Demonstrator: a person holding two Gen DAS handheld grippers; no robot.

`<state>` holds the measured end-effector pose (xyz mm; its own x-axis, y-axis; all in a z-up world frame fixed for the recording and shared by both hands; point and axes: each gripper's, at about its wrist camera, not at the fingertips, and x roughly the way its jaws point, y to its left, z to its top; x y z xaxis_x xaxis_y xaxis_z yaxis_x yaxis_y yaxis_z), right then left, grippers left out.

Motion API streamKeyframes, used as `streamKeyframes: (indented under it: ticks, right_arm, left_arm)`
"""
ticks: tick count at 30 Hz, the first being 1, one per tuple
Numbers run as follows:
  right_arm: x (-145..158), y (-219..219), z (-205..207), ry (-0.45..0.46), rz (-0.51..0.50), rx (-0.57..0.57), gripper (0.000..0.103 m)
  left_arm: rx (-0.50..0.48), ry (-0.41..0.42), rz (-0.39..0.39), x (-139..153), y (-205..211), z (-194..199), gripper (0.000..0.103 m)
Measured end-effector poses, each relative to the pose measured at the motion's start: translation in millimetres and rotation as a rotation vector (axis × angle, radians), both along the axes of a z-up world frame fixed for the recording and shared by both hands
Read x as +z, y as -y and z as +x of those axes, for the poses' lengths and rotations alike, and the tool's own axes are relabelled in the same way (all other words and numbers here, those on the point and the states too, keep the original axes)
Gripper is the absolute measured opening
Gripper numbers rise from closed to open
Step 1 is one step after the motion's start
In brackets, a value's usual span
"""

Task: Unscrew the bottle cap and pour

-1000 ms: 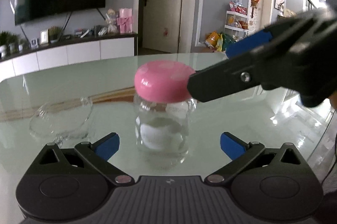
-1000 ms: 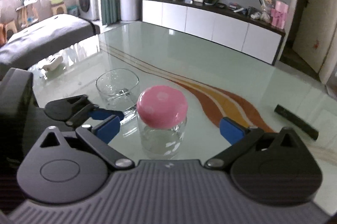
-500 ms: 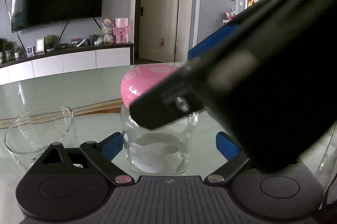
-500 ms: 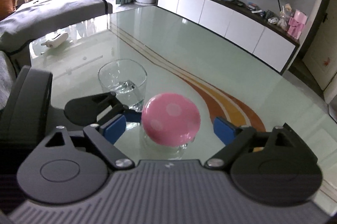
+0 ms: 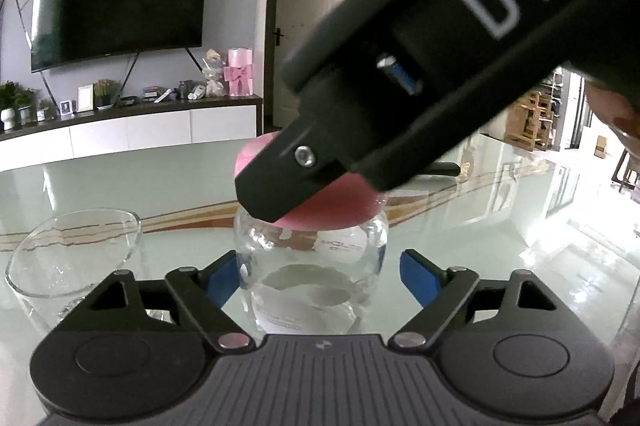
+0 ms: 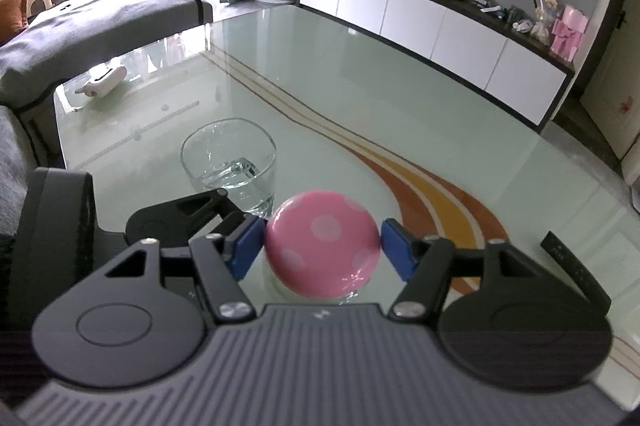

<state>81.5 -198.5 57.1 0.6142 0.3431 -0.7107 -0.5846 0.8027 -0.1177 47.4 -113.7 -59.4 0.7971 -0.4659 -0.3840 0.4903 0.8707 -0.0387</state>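
A clear glass jar [image 5: 312,286] with a pink dotted cap [image 6: 320,242] stands on the glass table [image 6: 360,86]. My right gripper [image 6: 322,246] comes down from above, its jaws closing, and both blue pads press on the cap's sides. In the left wrist view its black finger [image 5: 280,186] covers most of the cap [image 5: 340,210]. My left gripper [image 5: 320,274] is level with the jar's body and closing. Its left pad touches the glass and its right pad stands a little off. An empty drinking glass [image 6: 228,162] stands just left of the jar.
A black remote [image 6: 576,270] lies to the right on the table and a white object [image 6: 102,82] near its far left edge. A grey sofa [image 6: 100,22] is beyond that edge. A white TV cabinet [image 6: 440,22] runs along the wall.
Both grippers have narrowed from wide open. The right one has moved in over the cap and closed on it. The left one has come nearer the jar and a little lower.
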Motion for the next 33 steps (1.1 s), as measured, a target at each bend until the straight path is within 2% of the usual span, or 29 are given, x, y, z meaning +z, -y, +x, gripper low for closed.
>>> streamKeyframes:
  ticks: [2,5,21,24,33]
  right_arm:
    - [-0.3,0.0,2.2,-0.006,0.002,-0.005,0.066]
    - [-3.6,-1.8,3.4,-0.012,-0.004,-0.015,0.066]
    - [-6.6,-4.3,4.7,0.013,-0.026,0.003,0.065]
    - [-6.8,-3.5,5.6,0.018,-0.030,0.021,0.065]
    - [-7.2,-2.6,6.0,0.022,-0.033,0.064,0.065]
  left_arm:
    - [0.018,0.000,0.001,-2.1,1.6,-2.3,0.077]
    - [0.035,-0.007,0.002,-2.3,2.7,-8.8,0.075]
    - [0.046,-0.009,0.002,-6.2,24.0,-23.2,0.074]
    - [0.049,-0.004,0.005,0.2,-2.8,8.4,0.074]
    - [0.047,-0.008,0.004,6.8,4.2,3.6,0.074]
